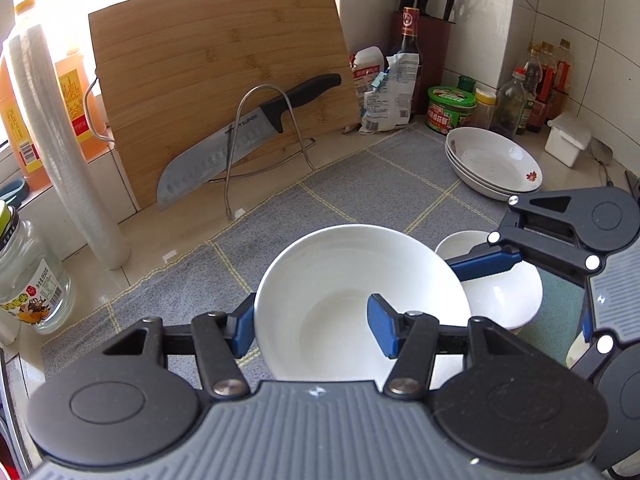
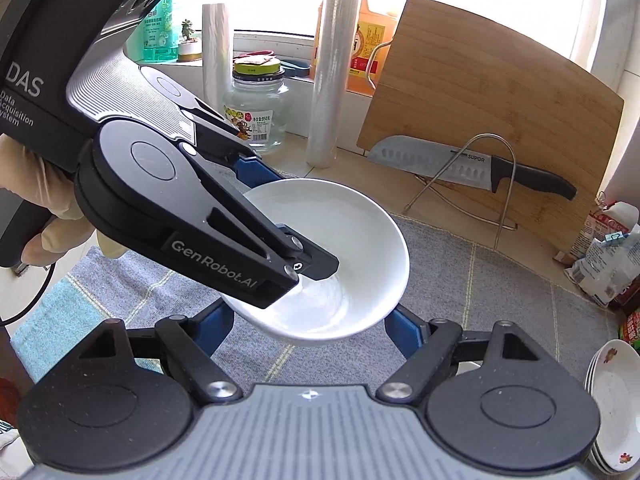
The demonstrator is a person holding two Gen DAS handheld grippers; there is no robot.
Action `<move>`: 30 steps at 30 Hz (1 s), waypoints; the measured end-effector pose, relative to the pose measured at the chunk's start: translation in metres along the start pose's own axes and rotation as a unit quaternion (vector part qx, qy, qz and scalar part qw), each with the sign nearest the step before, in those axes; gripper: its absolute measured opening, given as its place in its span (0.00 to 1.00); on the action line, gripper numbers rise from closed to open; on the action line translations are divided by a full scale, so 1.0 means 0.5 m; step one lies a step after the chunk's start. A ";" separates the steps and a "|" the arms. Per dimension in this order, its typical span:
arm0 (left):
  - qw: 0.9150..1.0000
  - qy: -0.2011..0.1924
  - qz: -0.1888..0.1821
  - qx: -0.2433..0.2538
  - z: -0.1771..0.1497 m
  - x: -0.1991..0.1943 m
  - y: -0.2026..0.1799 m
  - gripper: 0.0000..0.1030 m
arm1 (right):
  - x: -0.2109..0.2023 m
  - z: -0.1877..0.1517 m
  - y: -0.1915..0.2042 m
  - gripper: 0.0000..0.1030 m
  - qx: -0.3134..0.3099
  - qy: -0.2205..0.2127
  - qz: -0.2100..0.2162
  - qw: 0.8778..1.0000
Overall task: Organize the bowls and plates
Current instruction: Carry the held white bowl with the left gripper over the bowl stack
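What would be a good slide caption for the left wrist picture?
Left tool grips a white bowl by its rim above a grey mat, stacked plates waiting nearby.

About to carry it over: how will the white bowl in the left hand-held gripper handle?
The white bowl looks glazed, so probably slippery. It is pinched by one wall only, so it may tilt. Likely ceramic: rigid, chippable.
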State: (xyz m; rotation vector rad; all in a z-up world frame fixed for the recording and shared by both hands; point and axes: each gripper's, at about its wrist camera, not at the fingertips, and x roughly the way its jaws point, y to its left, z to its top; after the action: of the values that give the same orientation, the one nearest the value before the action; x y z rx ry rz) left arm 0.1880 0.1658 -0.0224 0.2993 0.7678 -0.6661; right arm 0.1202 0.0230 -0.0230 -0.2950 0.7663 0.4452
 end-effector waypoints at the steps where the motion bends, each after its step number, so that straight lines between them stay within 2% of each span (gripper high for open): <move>1: 1.000 -0.001 -0.002 0.002 0.003 0.001 -0.010 0.55 | -0.006 -0.005 -0.005 0.83 0.001 0.000 -0.003 1.000; 13: 0.999 -0.003 -0.035 0.037 0.042 0.028 -0.109 0.55 | -0.065 -0.067 -0.064 0.83 0.026 0.001 -0.036 0.999; 30: 0.994 0.005 -0.084 0.072 0.088 0.090 -0.195 0.55 | -0.107 -0.124 -0.134 0.83 0.067 0.012 -0.077 0.995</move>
State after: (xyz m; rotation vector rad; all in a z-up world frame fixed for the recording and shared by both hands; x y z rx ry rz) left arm 0.1721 0.0505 -0.0260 0.3722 0.7622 -0.8810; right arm 0.0815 -0.0754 -0.0204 -0.2323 0.7862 0.2452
